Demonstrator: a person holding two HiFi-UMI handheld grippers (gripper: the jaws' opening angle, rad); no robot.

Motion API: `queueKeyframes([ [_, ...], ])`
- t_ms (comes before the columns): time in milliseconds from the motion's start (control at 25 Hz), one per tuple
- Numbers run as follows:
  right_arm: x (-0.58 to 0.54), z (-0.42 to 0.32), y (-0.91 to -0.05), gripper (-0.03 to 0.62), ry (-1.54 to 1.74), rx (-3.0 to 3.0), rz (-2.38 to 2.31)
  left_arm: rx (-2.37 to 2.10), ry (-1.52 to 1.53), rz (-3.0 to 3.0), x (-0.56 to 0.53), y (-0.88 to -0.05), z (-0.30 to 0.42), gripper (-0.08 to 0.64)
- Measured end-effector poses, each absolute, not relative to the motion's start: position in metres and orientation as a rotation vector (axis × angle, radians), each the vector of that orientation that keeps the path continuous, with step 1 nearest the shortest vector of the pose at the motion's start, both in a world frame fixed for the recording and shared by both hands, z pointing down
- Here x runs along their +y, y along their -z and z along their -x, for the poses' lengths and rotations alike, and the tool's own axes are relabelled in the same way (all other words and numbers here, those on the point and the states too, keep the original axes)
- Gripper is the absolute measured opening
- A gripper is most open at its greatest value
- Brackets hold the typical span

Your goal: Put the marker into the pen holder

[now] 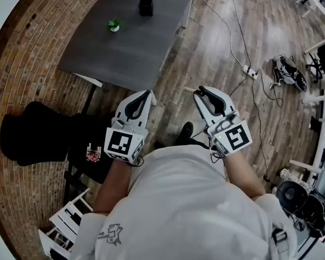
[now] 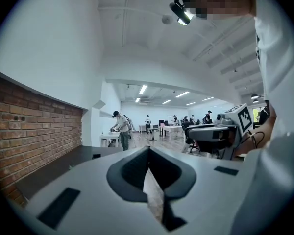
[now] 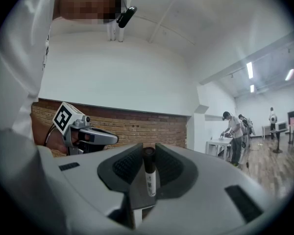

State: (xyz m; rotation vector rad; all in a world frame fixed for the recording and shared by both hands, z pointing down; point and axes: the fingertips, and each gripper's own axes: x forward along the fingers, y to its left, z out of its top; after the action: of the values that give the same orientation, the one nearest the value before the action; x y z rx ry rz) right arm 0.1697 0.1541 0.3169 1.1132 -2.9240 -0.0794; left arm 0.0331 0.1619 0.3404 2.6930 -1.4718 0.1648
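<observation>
Right tool [image 3: 148,148]: clenched on the marker [image 3: 149,174], held over the wooden floor [image 1: 244,31] near the person's body.
Marker: lies along the right tool's jaws between the pads, dark end toward the tips, pale printed barrel nearer the camera.
Pen holder [image 1: 145,6]: black, on the far part of the dark tabletop [image 1: 135,47], far and left of the right tool, well apart from the marker.
Left tool [image 2: 148,153]: jaws closed together, nothing between them; beside the right tool, on its left.
Green-and-white object [image 1: 115,25]: on the tabletop, left of the pen holder.

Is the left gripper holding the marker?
No, the left gripper has its jaws together on nothing; the right gripper holds the marker.
</observation>
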Motion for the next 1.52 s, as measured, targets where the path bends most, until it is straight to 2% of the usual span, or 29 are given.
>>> queueKeyframes([
  [440,0.073,-0.246,-0.316,0.083,0.063,-2.935,-1.106,-1.438,-0.165,-2.723,0.072,-0.334,-0.121,0.011],
  [760,0.038,-0.266,-0.321,0.084,0.055,-2.955,-1.074,-1.456,-0.177,-2.696,0.043,-0.341,-0.141,0.011],
  [1200,-0.004,-0.225,-0.316,0.083,0.04,-2.969,-1.065,-1.448,-0.131,-2.703,-0.006,-0.338,-0.104,0.011],
  [1520,-0.04,-0.163,-0.312,0.083,0.059,-2.94,-1.092,-1.41,-0.095,-2.729,-0.046,-0.333,-0.042,0.011],
])
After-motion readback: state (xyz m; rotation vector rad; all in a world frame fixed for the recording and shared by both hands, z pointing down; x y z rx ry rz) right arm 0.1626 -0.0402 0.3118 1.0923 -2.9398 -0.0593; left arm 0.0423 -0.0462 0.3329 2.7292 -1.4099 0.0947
